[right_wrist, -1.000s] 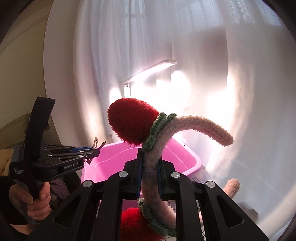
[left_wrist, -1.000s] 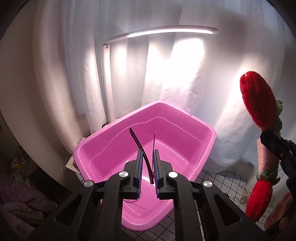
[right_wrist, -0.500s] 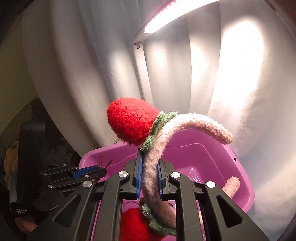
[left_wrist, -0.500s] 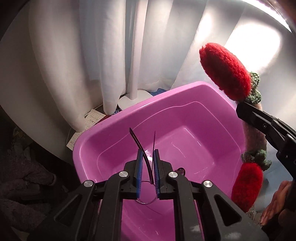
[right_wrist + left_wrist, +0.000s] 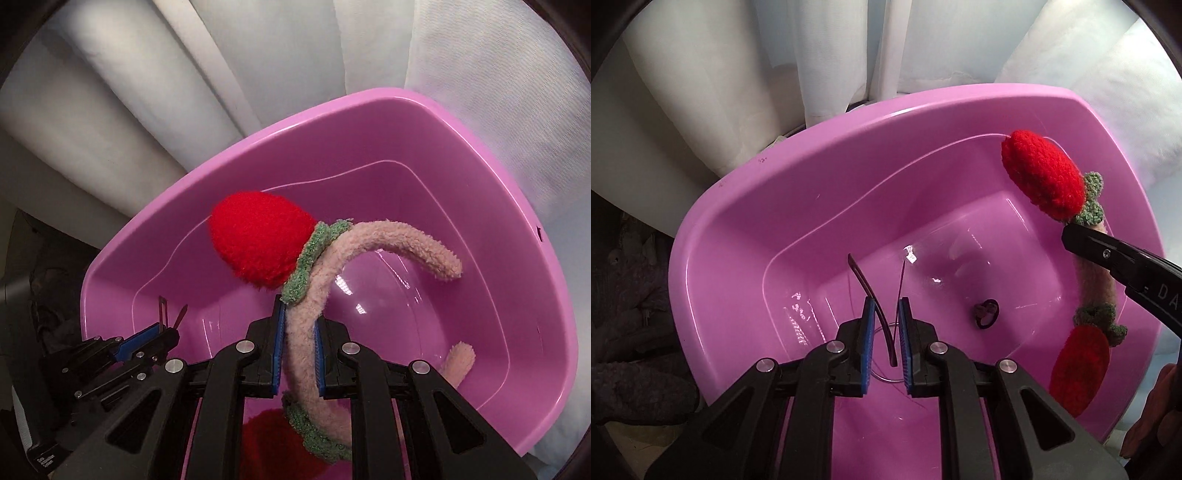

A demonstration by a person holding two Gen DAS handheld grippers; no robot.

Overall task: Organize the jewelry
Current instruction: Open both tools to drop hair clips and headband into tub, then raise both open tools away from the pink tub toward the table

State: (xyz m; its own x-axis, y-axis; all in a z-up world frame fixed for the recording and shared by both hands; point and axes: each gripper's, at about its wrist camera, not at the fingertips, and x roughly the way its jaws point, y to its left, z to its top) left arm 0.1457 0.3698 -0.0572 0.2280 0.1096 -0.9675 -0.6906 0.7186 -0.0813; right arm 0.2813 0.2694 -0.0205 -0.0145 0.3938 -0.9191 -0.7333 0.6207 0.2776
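While both grippers hang over a pink plastic tub (image 5: 746, 229), each one is clenched on a hair accessory. The left gripper (image 5: 885, 321) fills the bottom centre of its own view, pointing forward and down into the tub. Its two blue-lined fingers (image 5: 868, 332) are drawn close and pinch a thin dark hair clip (image 5: 871, 291), whose two narrow prongs stick up and forward past the fingertips, splayed apart like a V. A thin wire loop shows just below the fingertips; what it belongs to I cannot tell.

The right gripper (image 5: 298, 325) sits at the bottom centre of its own view, also angled down over the tub (image 5: 517, 295). Its fingers (image 5: 280, 332) squeeze a fuzzy pale pink headband (image 5: 306, 332) on both sides. A red knitted strawberry (image 5: 262, 240) with a green leaf collar sits on the band just above the fingertips, toward the frame's centre, and a second red strawberry (image 5: 273, 435) lies below them at the bottom edge. The band arches to the right, its free end pointing toward the right wall of the tub.

From the left view, that headband (image 5: 1093, 273) appears at the right edge, held above the tub's right side.

On the tub floor, right of centre, a small dark hair tie (image 5: 986, 312) lies alone. White curtains (image 5: 738, 74) hang behind the tub across the upper frame.
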